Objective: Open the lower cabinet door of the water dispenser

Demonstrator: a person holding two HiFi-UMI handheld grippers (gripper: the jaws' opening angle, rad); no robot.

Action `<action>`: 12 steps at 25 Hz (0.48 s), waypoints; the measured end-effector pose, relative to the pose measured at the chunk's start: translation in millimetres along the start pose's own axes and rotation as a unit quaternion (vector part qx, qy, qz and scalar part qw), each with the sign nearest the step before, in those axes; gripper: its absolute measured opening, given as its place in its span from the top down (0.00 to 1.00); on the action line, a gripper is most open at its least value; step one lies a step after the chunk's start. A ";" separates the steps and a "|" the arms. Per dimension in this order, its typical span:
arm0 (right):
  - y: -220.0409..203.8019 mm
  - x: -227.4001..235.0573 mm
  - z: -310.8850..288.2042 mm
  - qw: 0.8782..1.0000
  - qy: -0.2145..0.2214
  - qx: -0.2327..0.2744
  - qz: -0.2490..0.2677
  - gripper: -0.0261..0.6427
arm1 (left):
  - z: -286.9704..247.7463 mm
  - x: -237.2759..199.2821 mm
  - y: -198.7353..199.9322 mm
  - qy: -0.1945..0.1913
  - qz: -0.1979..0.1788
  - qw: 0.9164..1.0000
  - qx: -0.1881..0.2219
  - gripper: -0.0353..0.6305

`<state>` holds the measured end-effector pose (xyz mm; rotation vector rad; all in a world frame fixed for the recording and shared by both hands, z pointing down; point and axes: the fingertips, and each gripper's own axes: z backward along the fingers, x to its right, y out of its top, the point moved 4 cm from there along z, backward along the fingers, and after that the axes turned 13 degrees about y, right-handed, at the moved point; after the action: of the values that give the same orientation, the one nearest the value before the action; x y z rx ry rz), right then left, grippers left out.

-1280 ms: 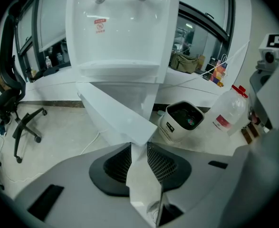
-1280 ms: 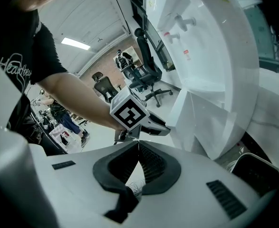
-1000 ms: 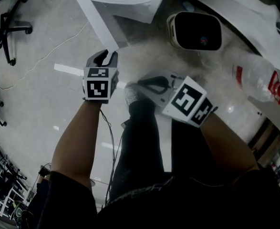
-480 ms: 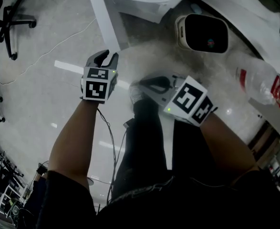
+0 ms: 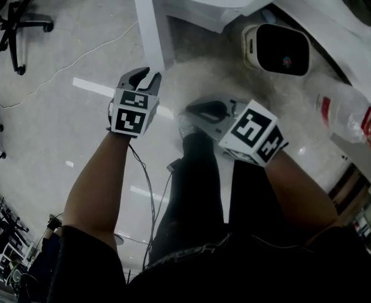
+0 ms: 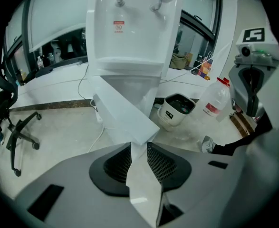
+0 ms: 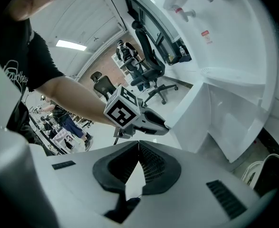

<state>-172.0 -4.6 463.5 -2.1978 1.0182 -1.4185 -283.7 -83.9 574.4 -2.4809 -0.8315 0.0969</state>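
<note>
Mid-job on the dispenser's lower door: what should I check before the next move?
1. Left hand-held gripper on the cabinet door edge: ok, jaws closed on it.
2. Door away from the water dispenser: ok, it stands partly open.
3. Right hand-held gripper free: ok, jaws together, empty.
4. Office chair out of the door's swing: ok, apart on the left.
5. White bin and water bottle: ok, on the dispenser's other side.
6. Cabinet interior: cannot tell.
</note>
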 end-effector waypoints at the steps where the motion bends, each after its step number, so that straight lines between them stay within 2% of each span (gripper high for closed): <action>1: 2.2 -0.2 -3.2 1.000 0.001 -0.001 0.001 0.94 | 0.4 -2.2 -1.0 -0.002 -0.005 1.000 0.000 0.79; 12: 15.2 0.7 -28.0 1.000 0.005 -0.011 0.002 0.94 | 2.9 -24.0 -11.6 -0.027 -0.039 0.999 0.004 0.79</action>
<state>-202.6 -12.8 467.1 -2.2047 1.0478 -1.4243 -310.1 -88.6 575.4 -2.4450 -0.9473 0.1386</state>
